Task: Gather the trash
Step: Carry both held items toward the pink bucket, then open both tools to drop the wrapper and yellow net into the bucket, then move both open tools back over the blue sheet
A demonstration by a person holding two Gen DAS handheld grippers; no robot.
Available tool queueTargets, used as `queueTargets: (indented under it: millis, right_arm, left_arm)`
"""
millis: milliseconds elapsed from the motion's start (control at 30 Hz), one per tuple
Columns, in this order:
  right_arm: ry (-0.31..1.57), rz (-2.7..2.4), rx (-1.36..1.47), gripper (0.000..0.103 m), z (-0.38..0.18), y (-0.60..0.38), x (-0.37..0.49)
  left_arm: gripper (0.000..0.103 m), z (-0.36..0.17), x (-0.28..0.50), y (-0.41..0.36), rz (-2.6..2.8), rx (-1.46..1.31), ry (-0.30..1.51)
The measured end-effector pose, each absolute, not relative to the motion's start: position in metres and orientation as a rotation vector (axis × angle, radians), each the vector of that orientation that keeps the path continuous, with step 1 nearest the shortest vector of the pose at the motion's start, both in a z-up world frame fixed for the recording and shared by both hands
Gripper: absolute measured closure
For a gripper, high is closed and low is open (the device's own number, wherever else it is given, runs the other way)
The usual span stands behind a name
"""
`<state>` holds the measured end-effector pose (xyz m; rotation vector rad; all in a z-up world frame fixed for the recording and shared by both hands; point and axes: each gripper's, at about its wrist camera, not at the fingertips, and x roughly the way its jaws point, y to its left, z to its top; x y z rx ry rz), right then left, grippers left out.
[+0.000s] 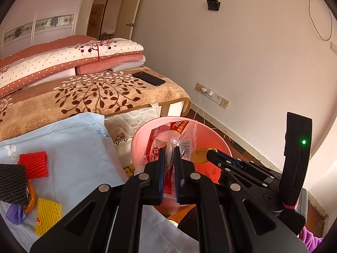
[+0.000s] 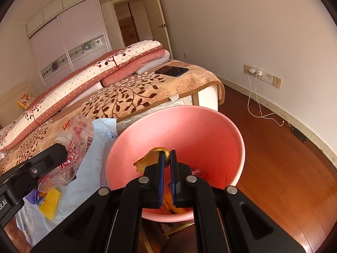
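Note:
A pink bin [image 2: 210, 126] stands on the floor by the bed; it also shows in the left wrist view [image 1: 143, 132]. My left gripper [image 1: 170, 151] is shut on a clear and red plastic wrapper [image 1: 179, 132], held at the bin's near rim. The wrapper also shows in the right wrist view [image 2: 78, 139]. My right gripper [image 2: 167, 155] is shut on an orange peel [image 2: 147, 160] and holds it over the bin's mouth. In the left wrist view the right gripper [image 1: 212, 154] and peel [image 1: 201, 156] sit inside the bin. Some trash lies at the bin's bottom.
A light blue cloth [image 1: 69, 139] carries a red foam net [image 1: 34, 163], a yellow foam net [image 1: 47, 215], a black foam net [image 1: 11, 182] and a purple scrap [image 1: 13, 213]. A phone [image 1: 148, 78] lies on the bed. Charger cables [image 2: 256, 101] trail on the wooden floor.

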<state>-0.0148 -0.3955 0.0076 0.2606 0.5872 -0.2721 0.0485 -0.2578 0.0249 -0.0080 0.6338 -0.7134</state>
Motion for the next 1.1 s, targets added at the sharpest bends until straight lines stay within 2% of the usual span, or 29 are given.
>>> queueTargets:
  millis: [400, 433, 500, 533, 567, 767, 867, 933, 1100]
  right_arm:
    - [0.634, -0.314, 0.284, 0.098, -0.010, -0.415, -0.008]
    - [0.636, -0.316, 0.284, 0.098, -0.010, -0.416, -0.008]
    - [0.638, -0.318, 0.287, 0.098, -0.011, -0.416, -0.008]
    - [0.638, -0.317, 0.287, 0.098, -0.012, -0.416, -0.008]
    - [0.638, -0.318, 0.287, 0.098, -0.012, -0.416, -0.008]
    - [0.629, -0.321, 0.281, 0.098, -0.009, -0.413, -0.009]
    - [0.621, -0.329, 0.282, 0.083, -0.007, -0.412, -0.012]
    - [0.608, -0.329, 0.287, 0.066, -0.004, -0.411, -0.014]
    - [0.580, -0.318, 0.270, 0.065, 0.006, -0.405, -0.021]
  left_arm:
    - [0.095, 0.006, 0.069, -0.283, -0.734, 0.005, 0.676]
    - [0.094, 0.006, 0.069, -0.283, -0.736, 0.007, 0.678]
    - [0.080, 0.004, 0.069, -0.283, -0.745, 0.010, 0.687]
    - [0.069, 0.004, 0.069, -0.283, -0.752, 0.003, 0.695]
    - [0.066, 0.004, 0.070, -0.282, -0.757, -0.006, 0.703]
    - [0.065, 0.005, 0.069, -0.278, -0.749, -0.021, 0.714]
    - [0.065, 0.008, 0.066, -0.274, -0.747, -0.028, 0.711]
    - [0.065, 0.009, 0.064, -0.271, -0.742, -0.031, 0.709]
    - [0.065, 0.016, 0.058, -0.260, -0.725, -0.044, 0.695]
